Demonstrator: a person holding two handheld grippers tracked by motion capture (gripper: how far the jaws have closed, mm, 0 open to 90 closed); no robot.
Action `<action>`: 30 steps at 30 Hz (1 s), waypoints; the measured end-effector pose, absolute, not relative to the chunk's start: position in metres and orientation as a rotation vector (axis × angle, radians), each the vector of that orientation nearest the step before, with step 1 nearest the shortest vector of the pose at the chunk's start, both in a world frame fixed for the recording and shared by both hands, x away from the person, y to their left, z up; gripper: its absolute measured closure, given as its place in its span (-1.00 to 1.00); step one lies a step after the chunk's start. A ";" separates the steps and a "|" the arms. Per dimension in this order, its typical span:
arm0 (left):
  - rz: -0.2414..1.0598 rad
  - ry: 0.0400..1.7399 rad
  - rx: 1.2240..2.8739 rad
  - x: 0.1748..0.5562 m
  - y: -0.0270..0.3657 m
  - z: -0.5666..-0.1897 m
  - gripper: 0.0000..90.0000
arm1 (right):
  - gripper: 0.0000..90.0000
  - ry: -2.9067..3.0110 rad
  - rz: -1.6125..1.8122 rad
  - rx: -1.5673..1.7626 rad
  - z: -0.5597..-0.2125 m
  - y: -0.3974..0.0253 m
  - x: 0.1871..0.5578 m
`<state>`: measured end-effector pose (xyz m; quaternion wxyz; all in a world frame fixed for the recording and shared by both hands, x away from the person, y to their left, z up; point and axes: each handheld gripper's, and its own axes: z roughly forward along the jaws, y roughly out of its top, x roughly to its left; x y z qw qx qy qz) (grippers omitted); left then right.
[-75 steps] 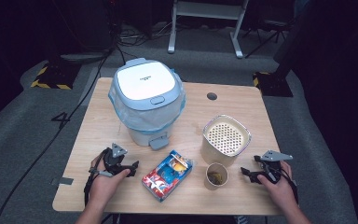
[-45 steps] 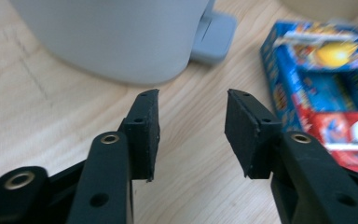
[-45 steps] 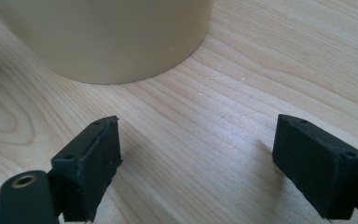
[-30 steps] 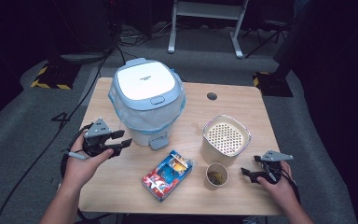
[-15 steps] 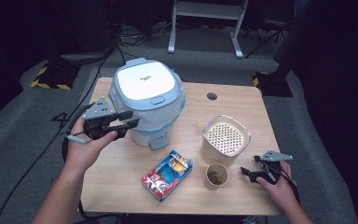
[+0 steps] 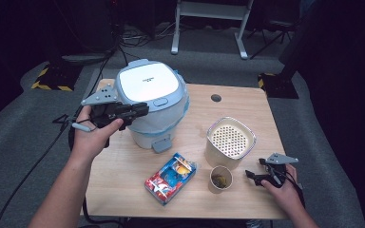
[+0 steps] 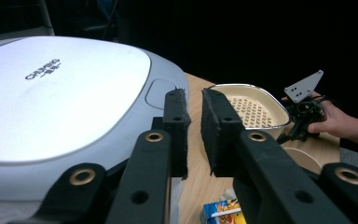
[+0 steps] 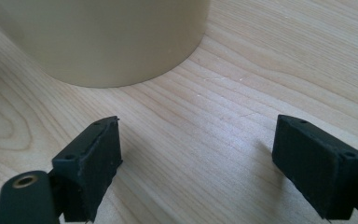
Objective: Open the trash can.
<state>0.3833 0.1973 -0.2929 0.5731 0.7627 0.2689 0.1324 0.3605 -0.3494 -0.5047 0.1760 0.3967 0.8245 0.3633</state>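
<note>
A white and pale-blue rice cooker (image 6: 148, 97) stands at the table's back left with its lid (image 7: 65, 98) down. My left gripper (image 6: 141, 109) is held in the air against the cooker's left front. Its jaws are all but together with nothing between them, and they point across the lid's edge near the release button (image 7: 160, 91). My right gripper (image 6: 252, 175) rests low on the wooden table (image 6: 237, 102) at the front right. It is open and empty, and in the right gripper view (image 8: 200, 140) it faces the base of a cream container (image 8: 107, 37).
The cream container (image 6: 231, 140) holds a perforated insert. A paper cup (image 6: 220, 178) with something dark inside stands just in front of it. A colourful box (image 6: 171, 176) lies flat at the front centre. A dark hole (image 6: 216, 98) marks the tabletop's back.
My left gripper has risen from the table's front left and travelled forward and right to the cooker's lid. The right gripper has stayed where it was.
</note>
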 end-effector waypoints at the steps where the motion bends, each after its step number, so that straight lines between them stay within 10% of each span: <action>1: 0.305 0.631 1.786 0.385 0.197 -0.292 0.82 | -0.65 2.335 1.029 1.123 -0.505 -0.349 0.361; 30: 0.320 0.707 1.829 0.420 0.156 -0.296 1.00 | -0.65 2.335 1.027 1.123 -0.505 -0.349 0.360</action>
